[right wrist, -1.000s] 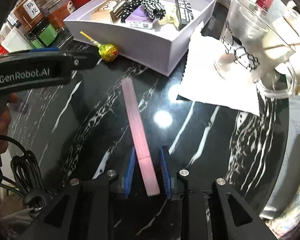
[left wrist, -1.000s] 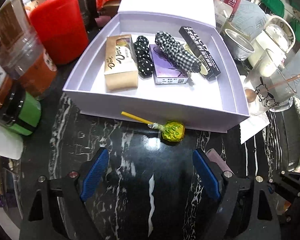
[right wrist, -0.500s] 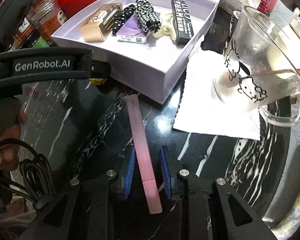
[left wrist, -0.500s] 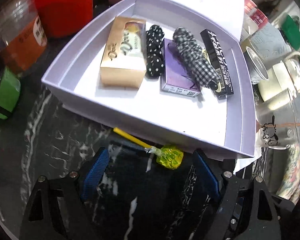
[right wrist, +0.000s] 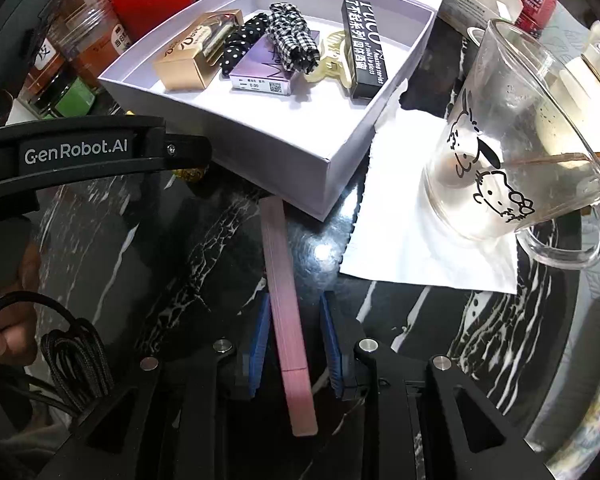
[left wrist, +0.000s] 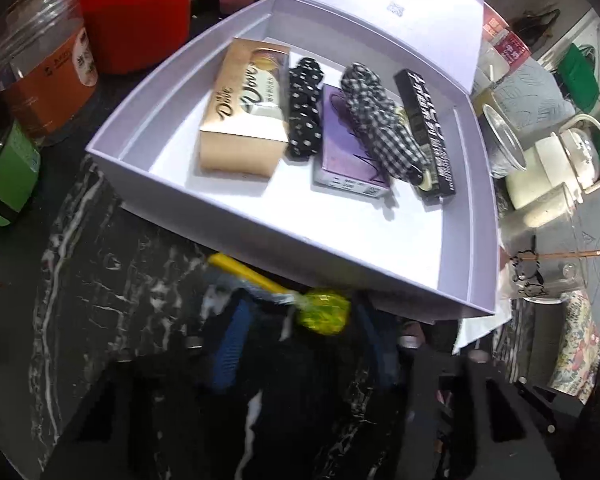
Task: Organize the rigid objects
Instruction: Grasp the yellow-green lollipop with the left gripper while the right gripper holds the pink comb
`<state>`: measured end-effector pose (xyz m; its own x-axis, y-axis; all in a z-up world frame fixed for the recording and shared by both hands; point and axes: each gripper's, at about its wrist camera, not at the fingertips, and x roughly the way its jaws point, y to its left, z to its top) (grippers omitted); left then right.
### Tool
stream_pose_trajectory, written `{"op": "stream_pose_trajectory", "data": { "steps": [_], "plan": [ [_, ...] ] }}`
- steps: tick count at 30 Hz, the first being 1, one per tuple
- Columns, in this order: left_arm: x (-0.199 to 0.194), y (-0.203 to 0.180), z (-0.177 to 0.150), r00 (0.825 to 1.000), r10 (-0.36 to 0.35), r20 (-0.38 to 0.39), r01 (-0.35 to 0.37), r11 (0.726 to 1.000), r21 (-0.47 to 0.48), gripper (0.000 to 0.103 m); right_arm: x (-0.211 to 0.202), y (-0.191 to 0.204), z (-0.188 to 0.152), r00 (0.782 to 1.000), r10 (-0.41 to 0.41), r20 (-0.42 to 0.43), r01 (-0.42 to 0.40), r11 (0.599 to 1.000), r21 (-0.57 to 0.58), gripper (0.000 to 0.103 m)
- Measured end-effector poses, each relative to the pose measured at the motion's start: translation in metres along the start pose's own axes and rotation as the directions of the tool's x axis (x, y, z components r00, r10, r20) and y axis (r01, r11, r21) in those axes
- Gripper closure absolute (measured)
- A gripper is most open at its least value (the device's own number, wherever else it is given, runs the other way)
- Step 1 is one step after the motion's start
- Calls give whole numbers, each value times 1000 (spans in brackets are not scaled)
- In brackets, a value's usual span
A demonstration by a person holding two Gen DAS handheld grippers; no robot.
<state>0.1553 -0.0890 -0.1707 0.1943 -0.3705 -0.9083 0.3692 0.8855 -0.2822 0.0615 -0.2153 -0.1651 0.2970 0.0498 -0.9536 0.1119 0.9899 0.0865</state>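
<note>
- Readable text: "Dove" on gold box (left wrist: 242, 128); black box (right wrist: 363, 46) has "PUCO" plus Chinese characters; "GenRobot.AI" on left gripper (left wrist: 300, 330).
- Lavender tray (left wrist: 260, 236) also holds two hair ties, purple box, yellowish clip.
- Left gripper: jaws just been closing around green lollipop (left wrist: 324, 312) on the marble, just in front of the tray wall; blurred, contact unclear.
- Right gripper (right wrist: 296, 336) pinches pink stick (right wrist: 286, 308), pointing at the tray corner.
- Cartoon glass mug (right wrist: 512, 152) on napkin (right wrist: 416, 240) right of the tray; jars left.

Left gripper (left wrist: 300, 328): pointed steeply down, blurred; jaws have just been closing, a lollipop (left wrist: 324, 312) between the blue pads. Right gripper (right wrist: 296, 344): pointed steeply down, narrow jaws clamping a pink stick (right wrist: 288, 320). A hand (right wrist: 8, 336) shows at left.
</note>
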Motion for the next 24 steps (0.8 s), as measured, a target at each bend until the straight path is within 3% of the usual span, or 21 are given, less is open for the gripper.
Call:
{"op": "stream_pose_trajectory", "data": {
  "steps": [1,2,7,16,24],
  "plan": [
    [0,-1,-2,1000,10,-4,-10,1000,9,66,2,0,-1,1000,1,1,-1,1000,1,77],
    [-1,-4,-2,1000,28,-11,-28,999,21,77,1,1,-3,1000,1,1,-1,1000,1,77],
    [-4,-4,-10,999,-6,-32,6,1000,-2,77,-1,4,-3,1000,-4,-3,4,1000,-17,78],
    [-37,22,-41,999,41,-28,-40,999,25,77,-5,7,-16,999,35,-9,-35,999,-1,89],
    [-54,44,-73,997,59,-47,-60,998,-3,77,-11,25,-43,998,62,-25,-63,998,-9,89]
  ]
}}
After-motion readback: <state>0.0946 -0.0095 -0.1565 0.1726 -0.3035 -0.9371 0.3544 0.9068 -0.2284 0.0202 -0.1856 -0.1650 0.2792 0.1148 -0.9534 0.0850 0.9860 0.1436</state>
